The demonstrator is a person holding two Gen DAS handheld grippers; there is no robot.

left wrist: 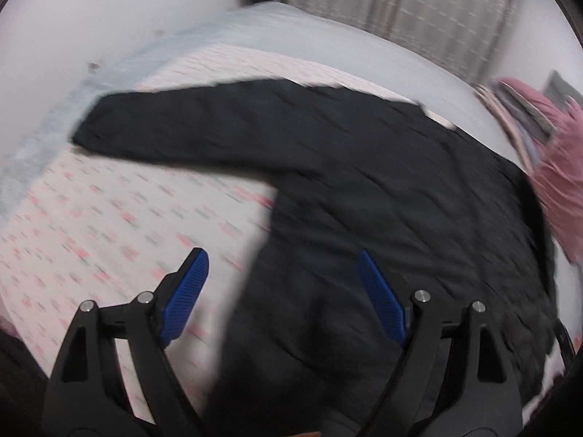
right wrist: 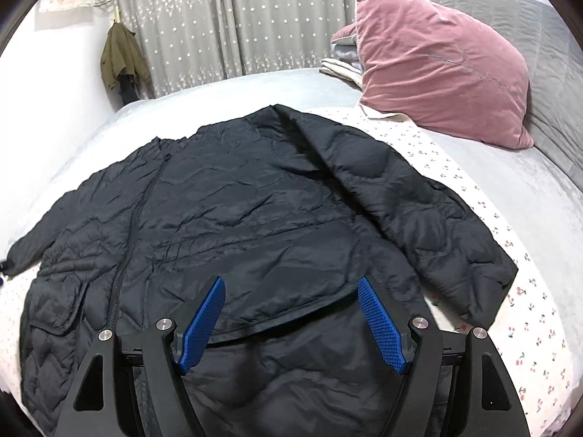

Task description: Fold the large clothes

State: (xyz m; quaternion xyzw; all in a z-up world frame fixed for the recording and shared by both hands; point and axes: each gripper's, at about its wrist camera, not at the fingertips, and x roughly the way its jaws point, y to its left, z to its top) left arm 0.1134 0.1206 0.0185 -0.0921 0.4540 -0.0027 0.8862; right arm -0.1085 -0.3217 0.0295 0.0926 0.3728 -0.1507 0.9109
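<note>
A black quilted puffer jacket [right wrist: 255, 200] lies spread flat on the bed. In the right wrist view its zipper [right wrist: 127, 240] runs down the left and the right sleeve [right wrist: 430, 218] lies angled out to the right. In the blurred left wrist view the jacket [left wrist: 382, 218] fills the right side and its left sleeve [left wrist: 175, 123] stretches out to the left. My left gripper [left wrist: 282, 258] is open and empty above the jacket's left edge. My right gripper [right wrist: 291, 286] is open and empty above the jacket's lower body.
The bed has a white cherry-print sheet [right wrist: 528, 313] and a grey blanket [right wrist: 255, 83]. A pink pillow [right wrist: 433, 62] leans at the head, with folded cloths [right wrist: 342, 65] beside it. Grey curtains [right wrist: 233, 18] and a hanging olive garment [right wrist: 122, 58] are behind.
</note>
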